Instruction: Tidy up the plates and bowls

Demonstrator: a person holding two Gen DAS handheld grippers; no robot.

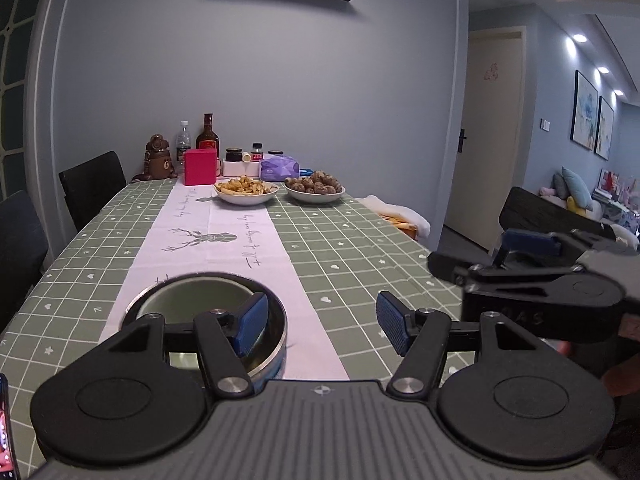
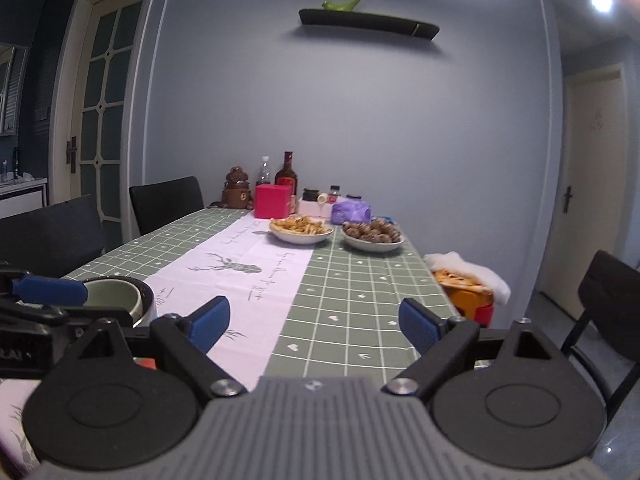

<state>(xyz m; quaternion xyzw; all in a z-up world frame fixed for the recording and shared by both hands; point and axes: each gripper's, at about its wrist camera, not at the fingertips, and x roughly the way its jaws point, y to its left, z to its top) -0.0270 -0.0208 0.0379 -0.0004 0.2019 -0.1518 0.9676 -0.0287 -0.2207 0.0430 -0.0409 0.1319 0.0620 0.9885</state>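
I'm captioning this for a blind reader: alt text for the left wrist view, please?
An open left claw hovers over a green checked table, beside nested bowls. Two plates of food sit far back.

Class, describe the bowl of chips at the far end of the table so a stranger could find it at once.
Follow the white table runner toward the far wall. The bowl of chips sits at its end, just in front of the pink box. Its neighbour, the bowl to its right, holds round brown pieces, not pale golden strips.
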